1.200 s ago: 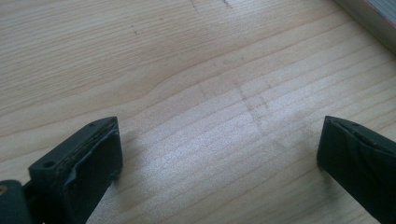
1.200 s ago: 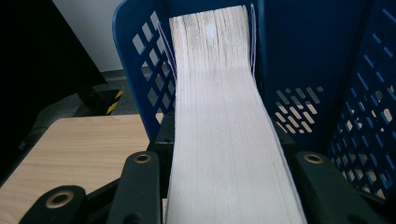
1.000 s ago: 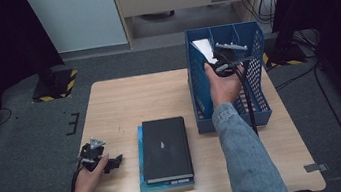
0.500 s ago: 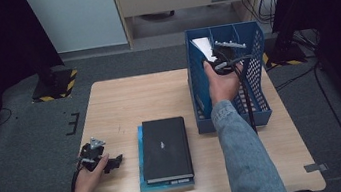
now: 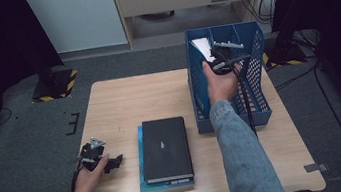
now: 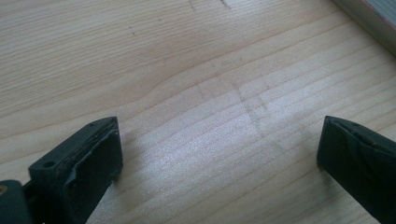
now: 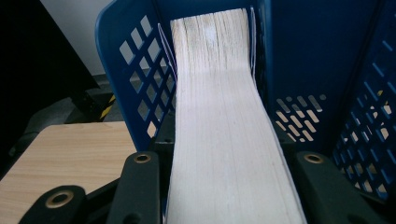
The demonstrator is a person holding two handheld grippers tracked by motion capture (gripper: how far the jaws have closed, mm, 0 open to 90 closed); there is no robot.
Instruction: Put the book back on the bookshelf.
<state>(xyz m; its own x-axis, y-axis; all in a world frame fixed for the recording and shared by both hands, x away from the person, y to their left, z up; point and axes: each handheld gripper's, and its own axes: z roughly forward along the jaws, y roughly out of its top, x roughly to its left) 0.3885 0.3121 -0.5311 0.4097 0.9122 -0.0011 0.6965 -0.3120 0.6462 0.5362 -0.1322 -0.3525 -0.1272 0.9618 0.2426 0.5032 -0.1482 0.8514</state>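
High view: your right hand-held gripper [image 5: 221, 54] sits over the far end of the blue file rack [image 5: 257, 83], which stands at the right side of the counter [image 5: 158, 97]. Right gripper view: a thick book [image 7: 224, 140], page edges up and pale, runs between the two black jaws and on into the rack's left compartment, with the perforated blue wall just to its left and a solid blue divider to its right; both jaws lie against the book's sides, so you are gripping the book. Its far end is inside the rack; whether it rests on the rack's floor cannot be told. High view: your left hand-held gripper [image 5: 97, 156] rests on the counter well left of the rack, near the front left corner. Left gripper view: its jaws stand wide apart over bare wood, nothing between them. Between that gripper and the rack lies a black book [image 5: 167, 148] stacked flat on a teal book [image 5: 145, 180].
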